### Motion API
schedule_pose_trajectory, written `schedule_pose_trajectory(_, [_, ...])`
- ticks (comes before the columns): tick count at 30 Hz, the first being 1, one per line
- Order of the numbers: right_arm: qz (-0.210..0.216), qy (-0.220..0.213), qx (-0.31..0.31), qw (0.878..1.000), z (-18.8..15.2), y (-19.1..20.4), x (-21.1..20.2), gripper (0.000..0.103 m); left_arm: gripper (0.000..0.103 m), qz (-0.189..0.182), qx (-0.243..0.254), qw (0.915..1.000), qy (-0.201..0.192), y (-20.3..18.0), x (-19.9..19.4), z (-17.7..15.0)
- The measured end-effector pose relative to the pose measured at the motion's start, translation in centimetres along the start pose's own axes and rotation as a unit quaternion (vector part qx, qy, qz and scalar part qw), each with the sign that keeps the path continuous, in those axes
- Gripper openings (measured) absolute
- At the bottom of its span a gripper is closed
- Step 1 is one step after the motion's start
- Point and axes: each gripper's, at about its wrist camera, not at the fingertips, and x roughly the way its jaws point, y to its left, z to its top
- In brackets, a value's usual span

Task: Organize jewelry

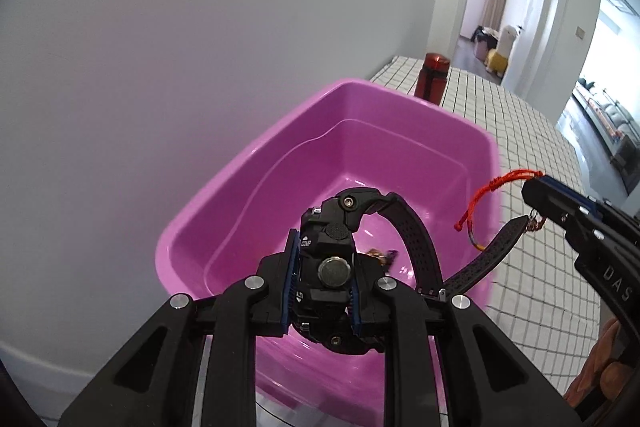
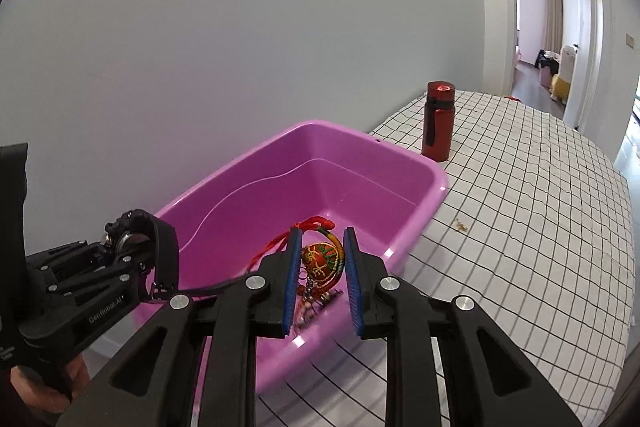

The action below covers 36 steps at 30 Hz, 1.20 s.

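My left gripper [image 1: 324,281] is shut on a black watch [image 1: 332,259] and holds it above the near end of a pink tub [image 1: 248,163]; the watch's strap [image 1: 416,239] arcs to the right. It also shows in the right wrist view [image 2: 132,235]. My right gripper [image 2: 322,279] holds a red embroidered charm [image 2: 322,261] with a red cord [image 2: 276,243] between its blue pads [image 2: 292,279], over the tub's near right corner [image 2: 424,195]. The pads look slightly apart from the charm, which seems to hang there. In the left wrist view the red cord [image 1: 492,187] trails from the right gripper.
The tub stands on a white checked tablecloth [image 2: 520,227] against a grey wall. A red bottle [image 2: 438,123] stands behind the tub. A small gold item [image 2: 460,225] lies on the cloth right of the tub. A small brown piece [image 1: 380,255] lies inside the tub.
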Motion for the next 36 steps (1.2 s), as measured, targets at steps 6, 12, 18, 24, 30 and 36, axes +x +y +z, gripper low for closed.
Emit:
schedule_pose_trajectory(6, [-0.012, 0.034, 0.01, 0.999, 0.9, 2.4, 4.2, 0.021, 0.02, -0.012, 0.005, 0.9993, 0.035, 2.1, 3.1, 1.0])
schedule_pose_trajectory(12, [-0.012, 0.071, 0.009, 0.997, 0.9, 2.8, 7.0, 0.021, 0.021, -0.015, -0.007, 0.9979, 0.063, 2.6, 5.7, 1.4])
schedule_pose_trajectory(18, [-0.005, 0.111, 0.007, 0.994, 1.2, 2.6, 9.8, 0.021, 0.021, -0.004, -0.016, 0.9957, 0.091, 2.7, 7.6, 1.2])
schedule_pose_trajectory(24, [0.001, 0.139, -0.008, 0.99, 0.8, 3.0, 11.7, 0.021, 0.023, 0.01, -0.028, 0.9926, 0.118, 2.9, 10.0, 1.4])
schedule_pose_trajectory(30, [-0.004, 0.139, -0.014, 0.99, 0.9, 2.7, 11.3, 0.058, 0.072, 0.021, -0.024, 0.9949, 0.095, 2.3, 9.2, 1.9])
schedule_pose_trajectory(36, [-0.017, 0.143, -0.008, 0.99, 1.5, 2.2, 10.0, 0.065, 0.088, 0.032, -0.025, 0.9964, 0.074, 1.9, 7.8, 3.1])
